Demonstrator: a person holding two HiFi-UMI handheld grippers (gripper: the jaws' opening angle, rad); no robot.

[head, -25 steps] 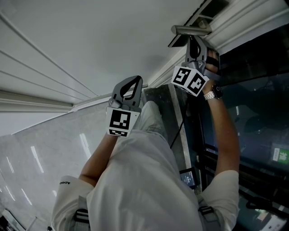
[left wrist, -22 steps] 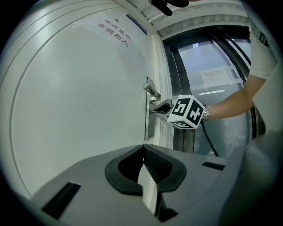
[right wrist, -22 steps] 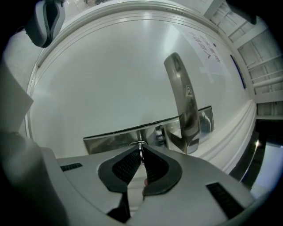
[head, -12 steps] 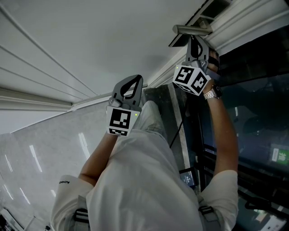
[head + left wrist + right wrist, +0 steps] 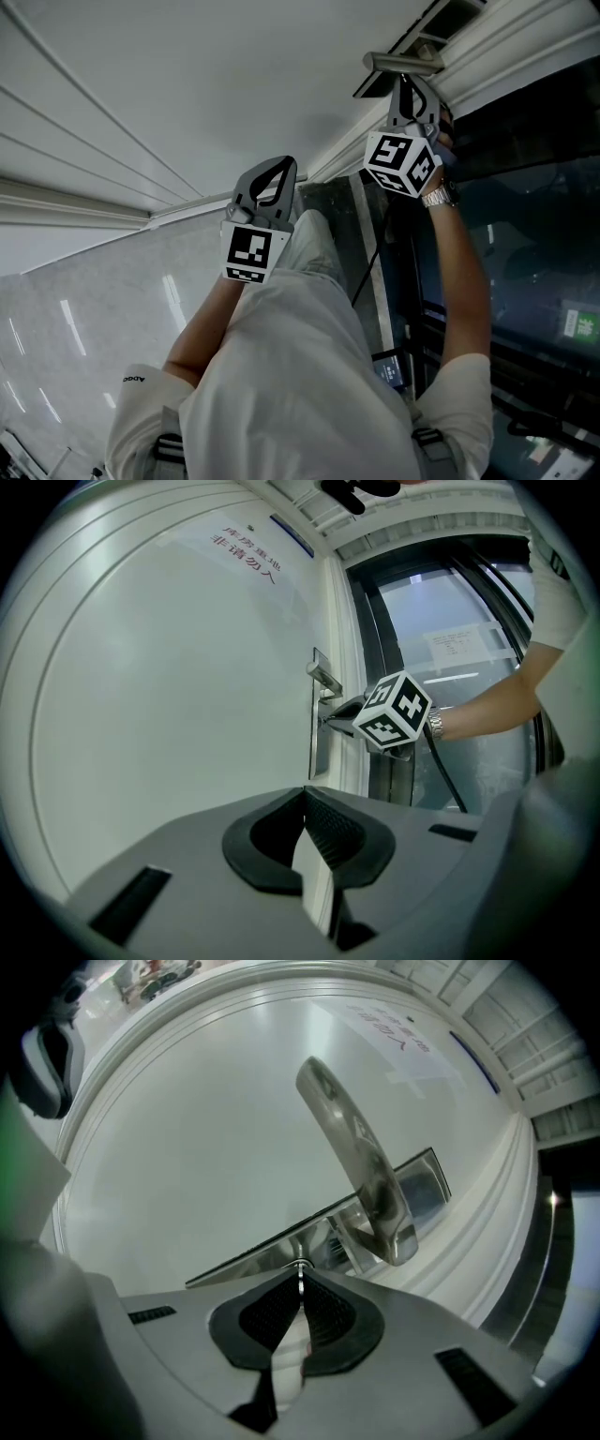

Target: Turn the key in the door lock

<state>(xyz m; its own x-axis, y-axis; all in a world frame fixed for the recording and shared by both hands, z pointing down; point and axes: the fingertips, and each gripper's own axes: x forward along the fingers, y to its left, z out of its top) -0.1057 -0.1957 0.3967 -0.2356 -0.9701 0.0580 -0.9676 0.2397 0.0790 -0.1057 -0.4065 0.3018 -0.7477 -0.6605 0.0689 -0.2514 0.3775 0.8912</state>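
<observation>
Right gripper (image 5: pixel 300 1281), jaws just closed tighter on the key (image 5: pixel 300 1266) below the door handle (image 5: pixel 361 1162), has rolled: turning likely under way; left gripper (image 5: pixel 305 808) jaws together, empty.

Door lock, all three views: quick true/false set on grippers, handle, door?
1. The right gripper is shut on a thin metal key at the lock plate. True.
2. The left gripper grips the door handle. False: it hangs clear of the door, jaws together on nothing.
3. The door handle is a metal lever mounted on the lock plate. True.
4. The door is black. False: it is white.
</observation>
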